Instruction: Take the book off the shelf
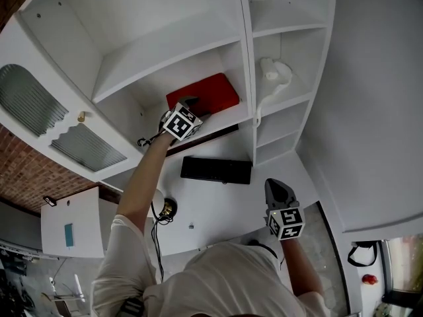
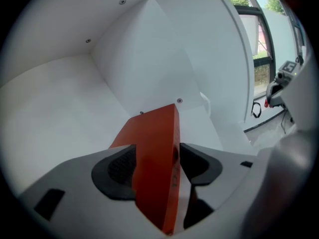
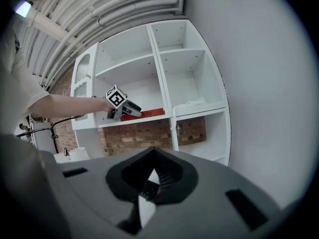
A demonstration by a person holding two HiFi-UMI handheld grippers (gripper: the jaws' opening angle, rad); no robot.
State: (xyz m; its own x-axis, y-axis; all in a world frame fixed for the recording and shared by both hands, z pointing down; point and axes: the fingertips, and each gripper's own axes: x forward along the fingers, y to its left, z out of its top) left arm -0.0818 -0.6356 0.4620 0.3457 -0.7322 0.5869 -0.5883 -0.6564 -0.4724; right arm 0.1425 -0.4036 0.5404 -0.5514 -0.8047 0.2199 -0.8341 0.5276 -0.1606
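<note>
A red book (image 1: 210, 91) lies flat on a shelf of the white bookcase (image 1: 198, 51). My left gripper (image 1: 188, 107) reaches up to the book's near end and is shut on it. In the left gripper view the red book (image 2: 154, 153) runs between the two dark pads (image 2: 117, 171), edge on, with its far end against the shelf's back wall. The right gripper view shows the book (image 3: 149, 112) and the left gripper (image 3: 130, 109) from afar. My right gripper (image 1: 279, 189) hangs low, away from the shelf, shut with nothing in it; its pads (image 3: 149, 185) meet.
A white cloth (image 1: 274, 72) lies in the neighbouring compartment to the right. Below the shelf sit a black keyboard-like bar (image 1: 217, 169) and a brass lamp (image 1: 165, 208). A cabinet door with ribbed glass (image 1: 46, 111) stands open at left.
</note>
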